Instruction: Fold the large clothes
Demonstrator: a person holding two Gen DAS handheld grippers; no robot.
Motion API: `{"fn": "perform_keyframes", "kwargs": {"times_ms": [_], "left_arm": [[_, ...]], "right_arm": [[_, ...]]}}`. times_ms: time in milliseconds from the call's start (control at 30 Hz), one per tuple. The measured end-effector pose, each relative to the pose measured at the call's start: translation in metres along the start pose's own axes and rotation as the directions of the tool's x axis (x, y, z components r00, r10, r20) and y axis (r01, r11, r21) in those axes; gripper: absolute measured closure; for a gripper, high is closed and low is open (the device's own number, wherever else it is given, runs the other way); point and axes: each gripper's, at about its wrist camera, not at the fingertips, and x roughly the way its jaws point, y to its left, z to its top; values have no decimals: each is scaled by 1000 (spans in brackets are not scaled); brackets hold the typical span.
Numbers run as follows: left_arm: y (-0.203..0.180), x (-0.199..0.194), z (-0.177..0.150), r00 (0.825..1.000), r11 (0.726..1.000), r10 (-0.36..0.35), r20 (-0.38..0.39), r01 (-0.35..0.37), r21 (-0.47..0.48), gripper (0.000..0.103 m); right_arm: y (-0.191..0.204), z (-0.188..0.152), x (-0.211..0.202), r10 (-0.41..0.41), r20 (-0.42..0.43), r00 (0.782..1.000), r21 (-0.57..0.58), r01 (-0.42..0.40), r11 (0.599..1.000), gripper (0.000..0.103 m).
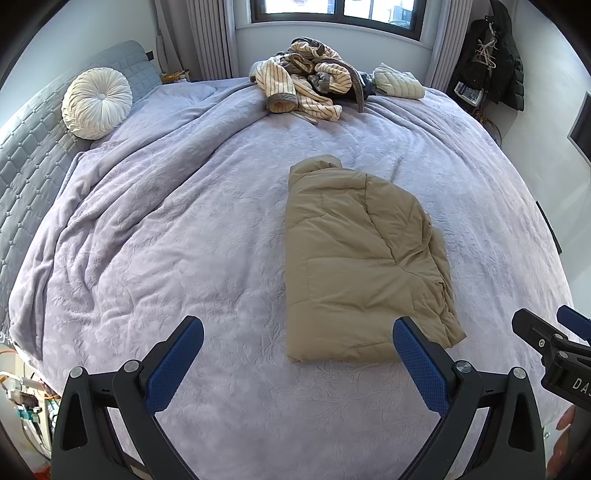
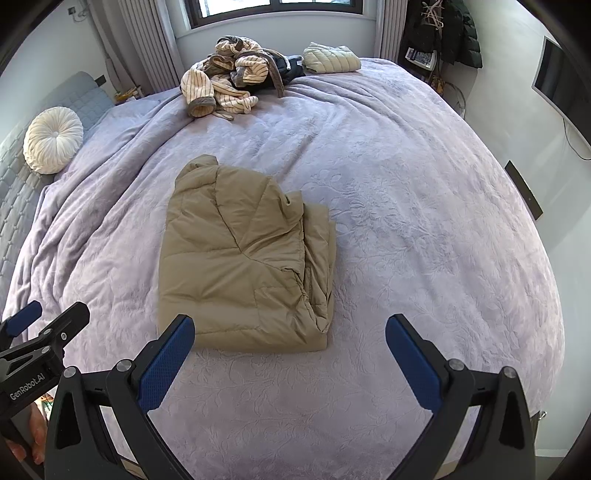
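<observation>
From the left wrist, the left gripper (image 1: 298,334) hangs wide open and empty above a lilac bedspread (image 1: 184,221), a folded tan jacket (image 1: 362,266) lying ahead toward the right, while from the right wrist the right gripper (image 2: 290,332) is equally spread and empty, the jacket (image 2: 243,258) just ahead.

The setting is a home bedroom. A large bed (image 1: 221,229) covered with a lavender embossed blanket fills the room, backed by a grey quilted headboard (image 1: 33,155) and a round pleated cushion (image 1: 96,102). Curtains (image 1: 207,37) flank a window (image 1: 336,11). Dark coats (image 1: 495,59) hang in the corner, and a wall-mounted television (image 2: 561,88) faces the bed.
</observation>
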Motion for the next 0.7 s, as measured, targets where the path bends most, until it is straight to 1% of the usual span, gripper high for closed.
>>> {"fn": "perform_keyframes", "kwargs": {"times_ms": [700], "left_arm": [[-1, 1, 2, 1000, 1000, -1, -4, 1, 2, 1]], "right_arm": [[0, 0, 0, 0, -1, 1000, 0, 0, 1000, 0]]}}
